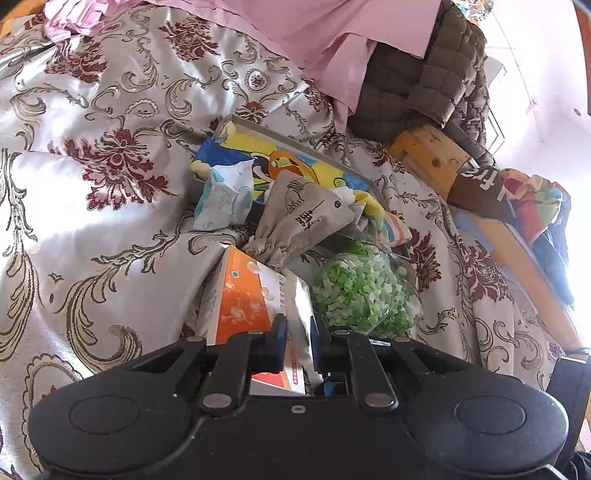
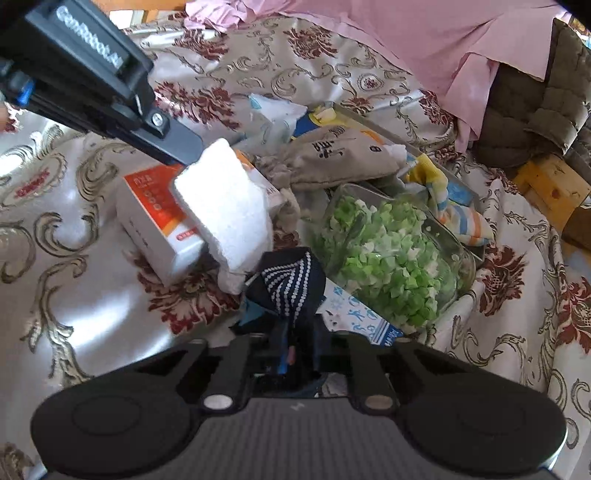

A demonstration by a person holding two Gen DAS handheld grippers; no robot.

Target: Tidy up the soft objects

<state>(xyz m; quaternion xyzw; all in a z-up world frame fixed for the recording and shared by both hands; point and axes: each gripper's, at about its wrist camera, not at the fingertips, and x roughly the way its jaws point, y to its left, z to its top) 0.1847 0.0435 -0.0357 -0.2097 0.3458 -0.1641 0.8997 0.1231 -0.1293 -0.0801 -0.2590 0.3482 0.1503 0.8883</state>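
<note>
My left gripper is clenched on a white foam block: the right wrist view shows the block held at its tip, above an orange and white box, while my own left view shows only a thin whitish edge between the jaws. My right gripper is clamped on a dark blue cloth with white dots, which bunches upward from the jaws. A clear bag full of small green and white bits lies just right of the box, partly resting on a shallow tray. The tray holds a grey drawstring pouch with black print, a crumpled white and blue packet, and a yellow and blue printed cloth; a striped cloth spills over its near edge. Everything sits on a floral bedspread, which is bare on the left. A pink sheet and an olive quilted jacket crowd the far side, and a wooden bed frame bounds the right.
</note>
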